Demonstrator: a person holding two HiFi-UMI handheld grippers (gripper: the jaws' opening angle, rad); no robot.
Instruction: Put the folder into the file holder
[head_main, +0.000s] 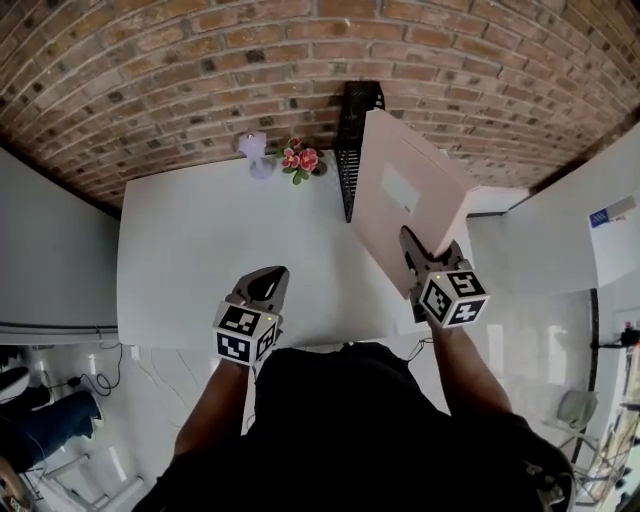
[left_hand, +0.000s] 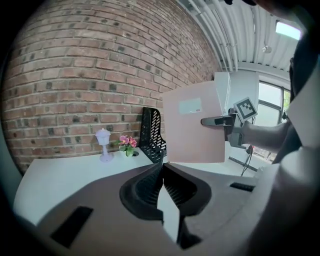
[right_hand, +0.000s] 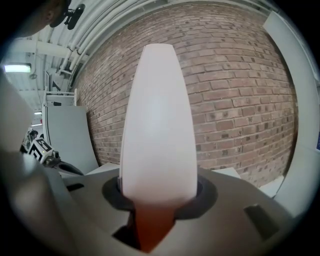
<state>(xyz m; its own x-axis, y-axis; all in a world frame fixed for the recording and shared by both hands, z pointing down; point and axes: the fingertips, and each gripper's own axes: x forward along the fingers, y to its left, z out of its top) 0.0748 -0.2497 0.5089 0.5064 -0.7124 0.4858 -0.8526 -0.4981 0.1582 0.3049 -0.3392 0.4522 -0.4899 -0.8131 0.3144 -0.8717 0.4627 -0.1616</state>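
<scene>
My right gripper (head_main: 412, 245) is shut on the lower edge of a pale pink folder (head_main: 405, 195), which it holds tilted in the air above the right end of the white table (head_main: 200, 250). The folder's upper corner is close to the black mesh file holder (head_main: 355, 140), which stands upright at the table's back against the brick wall. In the right gripper view the folder (right_hand: 157, 125) appears edge-on between the jaws. The left gripper view has the folder (left_hand: 192, 130) just right of the file holder (left_hand: 151, 132). My left gripper (head_main: 265, 285) is shut and empty, low over the table's front edge.
A small white lamp ornament (head_main: 255, 152) and a pot of pink flowers (head_main: 300, 158) stand at the back, left of the file holder. A brick wall (head_main: 200, 60) runs behind the table. White panels flank the table on both sides.
</scene>
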